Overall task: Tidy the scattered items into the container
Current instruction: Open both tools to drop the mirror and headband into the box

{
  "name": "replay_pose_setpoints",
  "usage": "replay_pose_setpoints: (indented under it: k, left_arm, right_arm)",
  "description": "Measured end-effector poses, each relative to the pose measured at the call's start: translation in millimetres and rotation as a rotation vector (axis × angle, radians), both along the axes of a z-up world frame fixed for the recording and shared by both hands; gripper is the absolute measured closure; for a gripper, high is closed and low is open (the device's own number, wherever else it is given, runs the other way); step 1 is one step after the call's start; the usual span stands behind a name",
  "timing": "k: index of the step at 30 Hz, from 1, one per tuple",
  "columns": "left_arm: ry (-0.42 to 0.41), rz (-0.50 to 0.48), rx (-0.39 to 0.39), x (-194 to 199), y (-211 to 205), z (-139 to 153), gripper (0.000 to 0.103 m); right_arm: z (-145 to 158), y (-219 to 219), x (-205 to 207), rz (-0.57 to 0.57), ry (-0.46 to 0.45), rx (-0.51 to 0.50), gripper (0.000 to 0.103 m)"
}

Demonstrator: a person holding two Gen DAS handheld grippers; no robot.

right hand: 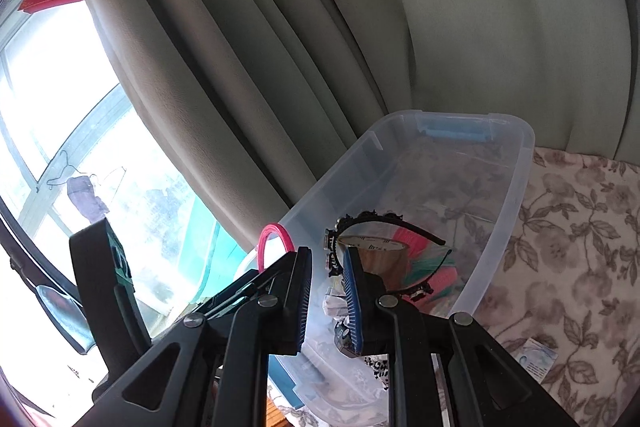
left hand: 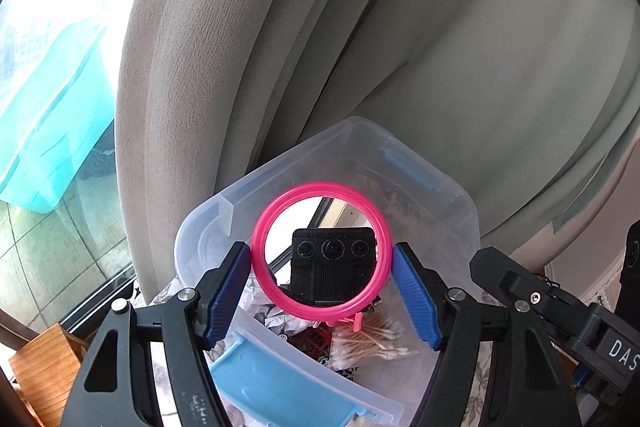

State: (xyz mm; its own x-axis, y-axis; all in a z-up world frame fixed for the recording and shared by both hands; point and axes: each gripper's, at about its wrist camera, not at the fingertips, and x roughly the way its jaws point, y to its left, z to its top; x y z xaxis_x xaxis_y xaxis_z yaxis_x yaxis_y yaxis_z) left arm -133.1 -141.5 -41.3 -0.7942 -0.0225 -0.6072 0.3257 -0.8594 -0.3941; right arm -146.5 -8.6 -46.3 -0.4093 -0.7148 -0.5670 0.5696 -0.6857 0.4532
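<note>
A clear plastic container (left hand: 448, 211) with blue handles stands before a beige curtain. My left gripper (left hand: 322, 267) is open over it, and a round pink-framed mirror (left hand: 320, 251) stands between the pads (left hand: 230, 291), touching the left one only. Cotton swabs (left hand: 372, 341) lie in the container below. In the right wrist view my right gripper (right hand: 326, 291) hangs over the container (right hand: 508, 211) with its jaws narrowly apart and nothing between them. Inside lie a tape roll (right hand: 376, 251), a black headband (right hand: 384, 219) and a pink and teal item (right hand: 424, 267). The mirror's rim (right hand: 274, 239) shows left of it.
The container rests on a floral tablecloth (right hand: 580, 247). A small card (right hand: 538, 357) lies on the cloth right of it. The beige curtain (left hand: 360, 27) hangs close behind, with a bright window (right hand: 60, 107) at left. A wooden piece (left hand: 44, 367) shows at lower left.
</note>
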Motion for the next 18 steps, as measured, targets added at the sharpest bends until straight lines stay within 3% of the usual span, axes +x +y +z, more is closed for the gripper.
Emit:
replay_pose_setpoints:
  k: [5,18]
  left_arm:
    - [-0.017,-0.009,-0.01,-9.9,3.5,0.5,0.029]
    - [-0.056,-0.021,-0.018,-31.2,12.4,5.7,0.029]
  right_arm:
    - [-1.4,8.4,3.2,-0.044,-0.03,0.069,0.082]
    - [6.5,31.9,16.0,-0.119,-0.096,0.113,0.082]
